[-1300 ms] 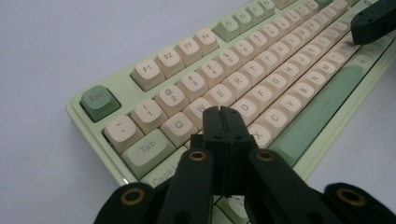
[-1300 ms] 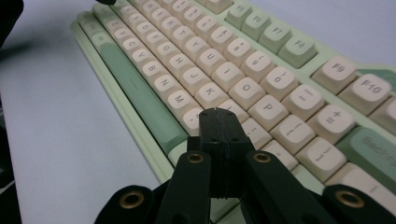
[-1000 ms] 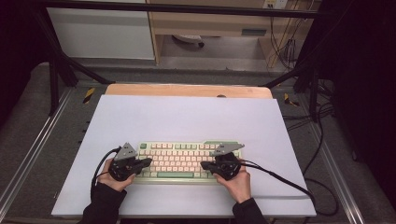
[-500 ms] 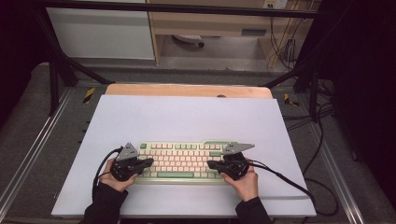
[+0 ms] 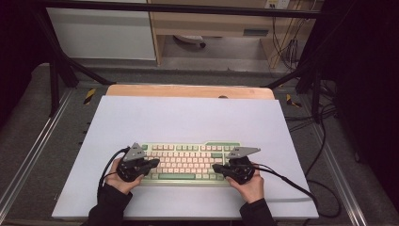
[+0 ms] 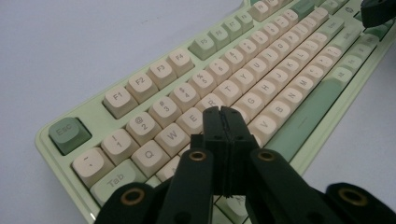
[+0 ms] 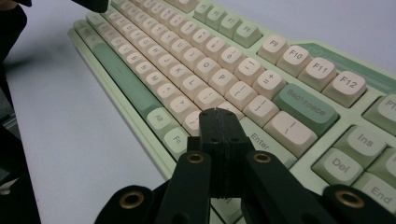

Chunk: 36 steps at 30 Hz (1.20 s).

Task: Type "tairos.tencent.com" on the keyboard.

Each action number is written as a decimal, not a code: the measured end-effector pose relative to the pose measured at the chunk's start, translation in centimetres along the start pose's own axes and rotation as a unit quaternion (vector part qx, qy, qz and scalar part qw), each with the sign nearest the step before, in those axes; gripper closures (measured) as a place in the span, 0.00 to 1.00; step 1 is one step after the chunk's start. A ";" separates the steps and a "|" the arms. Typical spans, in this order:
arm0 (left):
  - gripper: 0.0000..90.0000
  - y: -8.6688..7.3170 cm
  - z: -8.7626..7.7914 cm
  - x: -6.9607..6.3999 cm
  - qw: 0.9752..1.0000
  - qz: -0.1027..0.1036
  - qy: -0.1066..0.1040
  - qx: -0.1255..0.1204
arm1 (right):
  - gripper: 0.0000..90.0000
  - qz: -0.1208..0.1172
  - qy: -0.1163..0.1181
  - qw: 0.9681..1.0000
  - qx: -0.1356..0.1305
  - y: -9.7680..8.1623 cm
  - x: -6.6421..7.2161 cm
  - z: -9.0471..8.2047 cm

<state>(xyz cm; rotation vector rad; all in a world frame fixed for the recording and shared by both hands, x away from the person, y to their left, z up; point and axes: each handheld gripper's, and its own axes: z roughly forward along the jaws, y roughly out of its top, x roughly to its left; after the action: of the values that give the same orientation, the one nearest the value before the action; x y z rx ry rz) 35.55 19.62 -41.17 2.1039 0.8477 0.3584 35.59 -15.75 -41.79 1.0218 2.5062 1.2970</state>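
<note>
- Green-and-cream keyboard (image 5: 188, 162) lies near my edge of the pale mat (image 5: 188, 117), long side facing me.
- My left gripper (image 6: 222, 111) has its jaws pressed together, empty, tips over the keys near E and R.
- My right gripper (image 7: 218, 112) is likewise closed on nothing, tips above the keys left of Enter.
- Wooden table (image 5: 188, 91) edge shows beyond the mat.

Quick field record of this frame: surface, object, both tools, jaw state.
surface: white table
object: green and cream keyboard, lying flat, long side across the table
left tool: jaws shut, nothing between them, tip over the letter keys near E and R
right tool: jaws shut, nothing between them, tip over the keys left of Enter
contact with keys: cannot tell
</note>
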 end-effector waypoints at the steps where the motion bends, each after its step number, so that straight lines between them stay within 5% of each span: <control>1: 0.99 0.1 0.1 -0.1 1.000 0.001 0.000 0.001 | 1.00 0.000 0.000 1.000 0.000 0.0 0.0 0.0; 36: 1.00 2.5 4.0 -0.8 1.000 0.003 0.001 0.011 | 1.00 0.000 0.001 1.000 0.003 -0.2 0.0 0.0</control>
<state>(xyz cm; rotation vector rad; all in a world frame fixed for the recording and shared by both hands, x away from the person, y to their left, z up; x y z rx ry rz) 38.10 15.62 -41.71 2.1265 0.8512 0.3557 35.48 -15.77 -41.92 1.0229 2.5136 1.2904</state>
